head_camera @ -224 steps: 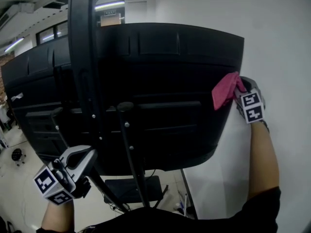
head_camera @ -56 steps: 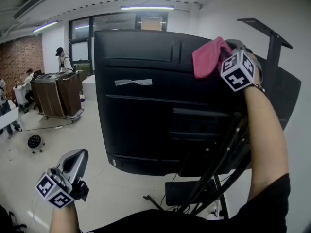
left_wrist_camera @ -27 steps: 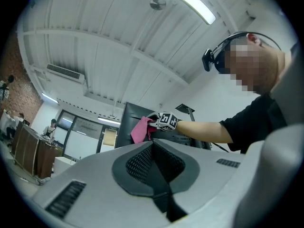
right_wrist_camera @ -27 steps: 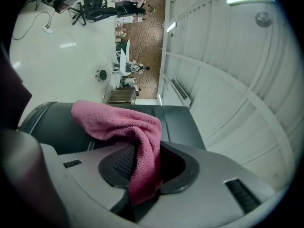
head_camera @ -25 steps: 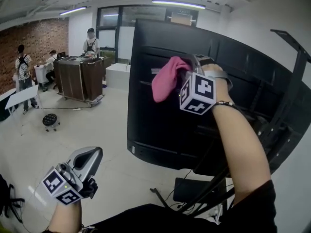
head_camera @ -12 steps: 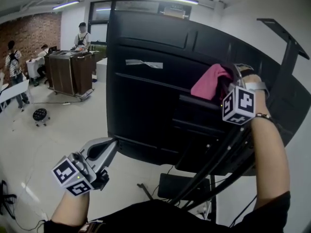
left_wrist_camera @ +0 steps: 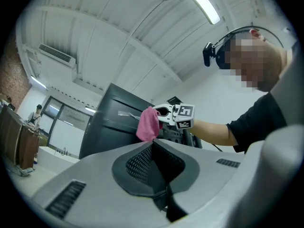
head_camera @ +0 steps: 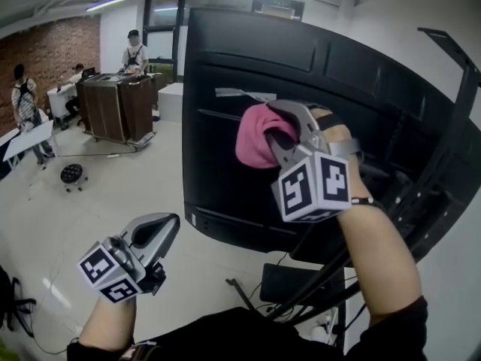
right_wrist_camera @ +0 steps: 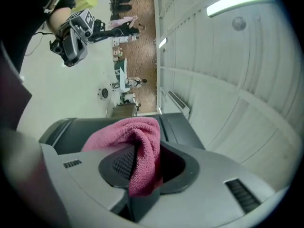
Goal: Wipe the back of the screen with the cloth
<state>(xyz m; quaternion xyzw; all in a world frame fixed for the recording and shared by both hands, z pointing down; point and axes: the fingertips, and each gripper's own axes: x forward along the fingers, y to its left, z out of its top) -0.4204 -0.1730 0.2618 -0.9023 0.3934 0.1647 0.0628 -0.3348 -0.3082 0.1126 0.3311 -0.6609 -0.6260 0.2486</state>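
Note:
The big black screen stands on its stand with its ribbed back towards me; a strip of tape sticks near its top left. My right gripper is shut on the pink cloth, which bunches out past the jaws in front of the screen's back, left of centre; whether it touches the panel I cannot tell. In the right gripper view the pink cloth is pinched between the pads. My left gripper hangs low at the left, shut and empty, well clear of the screen. From the left gripper view the cloth shows ahead by the screen.
Black stand legs and a base plate sit on the floor under the screen. A slanted stand arm rises at the right by the white wall. A dark cabinet and people stand far back left; a small stool is on the floor.
My right gripper with the cloth has swung from the screen's right part to its left-centre and come nearer to me. The left gripper has stayed low at the left.

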